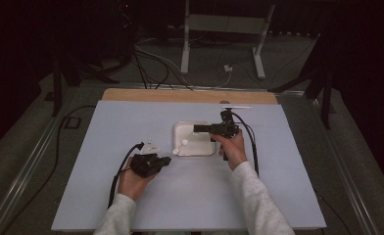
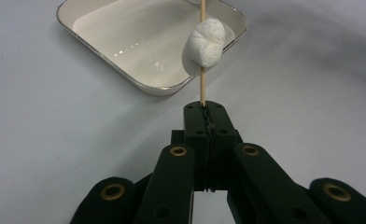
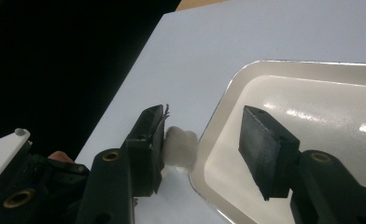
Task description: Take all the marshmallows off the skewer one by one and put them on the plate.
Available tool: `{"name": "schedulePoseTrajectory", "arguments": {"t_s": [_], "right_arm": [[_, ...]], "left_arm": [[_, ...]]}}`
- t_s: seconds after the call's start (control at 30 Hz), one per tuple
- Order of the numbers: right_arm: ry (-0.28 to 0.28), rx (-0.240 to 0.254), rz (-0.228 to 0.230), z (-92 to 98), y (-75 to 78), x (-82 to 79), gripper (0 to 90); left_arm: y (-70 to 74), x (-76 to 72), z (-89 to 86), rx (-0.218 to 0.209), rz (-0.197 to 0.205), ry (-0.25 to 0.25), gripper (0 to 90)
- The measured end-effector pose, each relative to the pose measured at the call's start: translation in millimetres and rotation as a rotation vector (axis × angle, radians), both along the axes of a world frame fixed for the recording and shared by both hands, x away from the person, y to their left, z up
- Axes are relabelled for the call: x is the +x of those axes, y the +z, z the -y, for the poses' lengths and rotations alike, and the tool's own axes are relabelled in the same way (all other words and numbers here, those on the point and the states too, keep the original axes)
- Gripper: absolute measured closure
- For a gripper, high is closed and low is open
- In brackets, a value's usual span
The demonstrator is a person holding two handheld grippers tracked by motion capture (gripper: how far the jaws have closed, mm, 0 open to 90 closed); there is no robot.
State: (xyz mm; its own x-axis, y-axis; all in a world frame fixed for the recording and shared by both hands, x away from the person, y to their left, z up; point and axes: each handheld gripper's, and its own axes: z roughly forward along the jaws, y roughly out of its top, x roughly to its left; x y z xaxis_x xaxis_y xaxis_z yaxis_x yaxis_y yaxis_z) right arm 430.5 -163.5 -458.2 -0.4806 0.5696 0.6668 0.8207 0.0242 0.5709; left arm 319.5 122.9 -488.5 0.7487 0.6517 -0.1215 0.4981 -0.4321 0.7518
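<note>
The left tongs (image 2: 204, 109) are pressed together on the near end of a thin wooden skewer (image 2: 202, 86), which runs straight away from their tips in the left gripper view. A white marshmallow (image 2: 204, 43) is threaded on that skewer a little way beyond the tips, and it hangs over the near rim of a shallow white tray (image 2: 102, 58) with rounded corners and a thin metallic edge. In the high view the left tongs (image 1: 166, 159) lie low over the pale surface (image 1: 107, 196), held in the person's left hand (image 1: 133, 181) with a black cable trailing back along the sleeve, and the marshmallow (image 1: 184, 143) sits at the tray's (image 1: 180, 128) near left corner, the skewer hard to make out there. The right tongs (image 1: 196, 128) are held by the person's right hand (image 1: 233, 149) at the far right side of the tray, pointing left across it. In the right gripper view these right tongs (image 3: 202, 140) stand spread, with nothing pinched between them: one jaw hangs over the tray's (image 3: 312, 74) white floor, the other over the surface just outside the rim. The marshmallow (image 3: 181, 147) shows past that outer jaw, right at the tray's edge; whether it touches the jaw cannot be told. The tray's inside looks bare and glossy, with small light reflections. The surface lies on a wooden tabletop (image 1: 190, 95) whose far edge shows beyond it.
</note>
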Motion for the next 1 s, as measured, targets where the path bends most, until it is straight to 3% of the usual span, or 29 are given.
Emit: {"name": "schedulePoseTrajectory", "arguments": {"t_s": [0.13, 0.27, 0.37, 0.5, 0.77, 0.87, 1.0], "right_arm": [[0.020, -0.035, 0.004, -8.7, -0.5, -1.9, 45.0], [-0.028, -0.052, -0.004, -6.9, -3.1, 0.6, 41.8], [-0.056, -0.095, 0.015, -2.6, -2.1, 0.7, 41.2], [-0.082, -0.155, 0.025, 1.3, -1.1, 0.9, 42.8], [-0.119, -0.211, 0.020, 4.1, -6.9, 1.9, 49.7], [-0.107, -0.193, 0.020, 5.3, -7.7, 1.3, 50.9], [-0.080, -0.148, 0.055, 6.2, -4.0, -2.4, 49.8]], "left_arm": [[-0.8, 0.2, 3.5, 0.005, -0.002, 0.003, 90.0], [-1.1, 0.8, 1.8, 0.007, -0.002, 0.011, 90.0], [-0.7, 1.1, 0.6, 0.000, 0.001, 0.017, 90.0], [0.1, 0.9, -0.2, -0.003, -0.002, 0.019, 90.0], [-1.6, 0.9, 0.3, 0.007, -0.013, 0.016, 90.0], [-1.4, 1.3, -0.8, 0.008, -0.014, 0.021, 90.0], [-1.4, 1.7, -1.6, 0.008, -0.015, 0.022, 90.0]]}}
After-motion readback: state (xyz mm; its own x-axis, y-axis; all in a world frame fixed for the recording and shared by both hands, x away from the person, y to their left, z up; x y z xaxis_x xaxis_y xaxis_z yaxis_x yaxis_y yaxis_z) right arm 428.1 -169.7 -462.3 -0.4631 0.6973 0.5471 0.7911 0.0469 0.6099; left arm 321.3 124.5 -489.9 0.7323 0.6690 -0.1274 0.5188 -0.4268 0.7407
